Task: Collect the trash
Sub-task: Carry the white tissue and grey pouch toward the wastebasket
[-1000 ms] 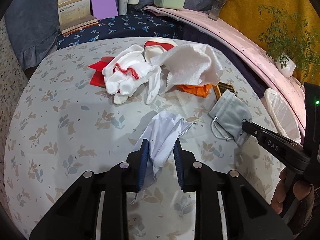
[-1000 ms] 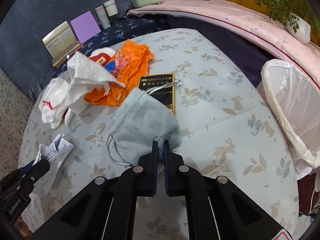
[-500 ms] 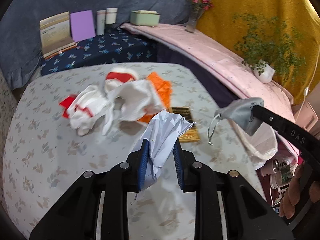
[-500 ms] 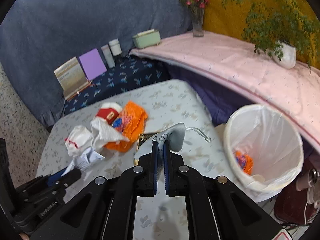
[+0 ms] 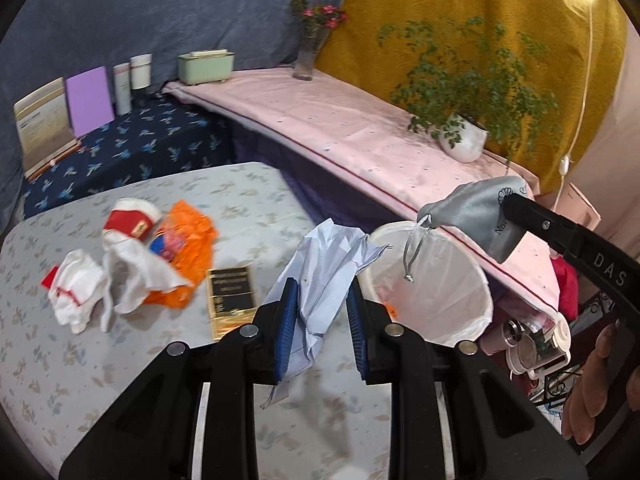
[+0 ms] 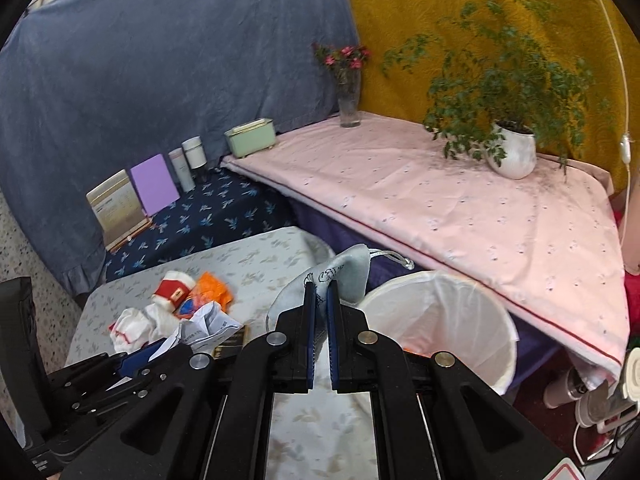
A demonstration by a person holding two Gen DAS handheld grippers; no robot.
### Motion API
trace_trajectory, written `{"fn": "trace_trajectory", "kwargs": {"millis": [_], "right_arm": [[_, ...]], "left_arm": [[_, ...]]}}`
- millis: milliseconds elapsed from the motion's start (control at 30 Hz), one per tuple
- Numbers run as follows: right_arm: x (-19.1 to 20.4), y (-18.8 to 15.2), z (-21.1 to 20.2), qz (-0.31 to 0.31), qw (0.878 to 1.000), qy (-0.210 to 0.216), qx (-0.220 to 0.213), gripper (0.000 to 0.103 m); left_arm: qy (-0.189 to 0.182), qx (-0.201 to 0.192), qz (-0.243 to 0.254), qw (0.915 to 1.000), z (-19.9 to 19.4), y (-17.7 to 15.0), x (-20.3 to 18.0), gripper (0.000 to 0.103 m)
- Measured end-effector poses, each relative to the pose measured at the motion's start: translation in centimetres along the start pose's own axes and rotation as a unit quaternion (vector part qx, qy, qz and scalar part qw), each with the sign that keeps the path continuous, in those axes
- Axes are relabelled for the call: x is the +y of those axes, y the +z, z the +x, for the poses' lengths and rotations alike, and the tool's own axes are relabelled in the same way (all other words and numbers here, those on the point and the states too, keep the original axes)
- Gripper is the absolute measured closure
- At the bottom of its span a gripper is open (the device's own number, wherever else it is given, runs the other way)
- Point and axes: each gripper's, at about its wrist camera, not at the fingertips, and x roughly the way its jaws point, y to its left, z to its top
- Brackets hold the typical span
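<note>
1. Nearest me, my left gripper (image 5: 322, 312) has its blue pads pressed on a crumpled white paper (image 5: 332, 256), which stands up between them and hangs a little below; the jaws are narrow, closed only as far as the paper lets them.
2. My right gripper (image 6: 321, 308) is clamped almost fully together on a grey drawstring pouch (image 6: 344, 272). From the left wrist view the pouch (image 5: 476, 212) hangs in the air at the tip of that gripper, its silver cord dangling over the bin's opening.
3. Just beyond both grippers, to the right, stands a white-lined trash bin (image 5: 476, 280) beside the table's right edge; something orange lies at its bottom.
4. On the floral tablecloth (image 5: 80, 360), left of the held paper, lies a black-and-gold box (image 5: 232, 300).
5. Further left is a pile of loose trash: an orange plastic bag (image 5: 192, 248), a white tissue (image 5: 136, 276), a white cloth with red trim (image 5: 74, 300) and a red-and-white cup (image 5: 130, 220).
6. Far back, a dark blue flowered surface carries a purple card (image 5: 90, 100), a beige booklet, two white cylinders and a pale green box (image 5: 206, 66).
7. On the far right, a pink-covered ledge holds a vase of flowers (image 5: 310, 48) and a potted plant (image 5: 464, 140).
</note>
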Motion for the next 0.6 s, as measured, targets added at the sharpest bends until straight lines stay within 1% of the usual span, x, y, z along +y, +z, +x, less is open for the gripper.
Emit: {"fn": "trace_trajectory", "kwargs": {"millis": [133,367,600], "right_arm": [[-3.1,0.3,-0.4,0.013,1.000,-0.016,-0.002,0.098],[-7.1,0.1,-0.1,0.026,0.999,-0.045,0.003,0.098],[-9.9,-0.3,0.9,0.042,0.997,-0.059,0.010,0.098]], "left_arm": [[-0.021,0.006,0.010,0.9997,1.5,0.7,-2.9,0.079],[-0.041,0.016,0.033,0.9985,3.8,1.2,-7.0,0.079],[-0.053,0.033,0.048,0.9969,6.2,1.6,-9.5,0.079]]}}
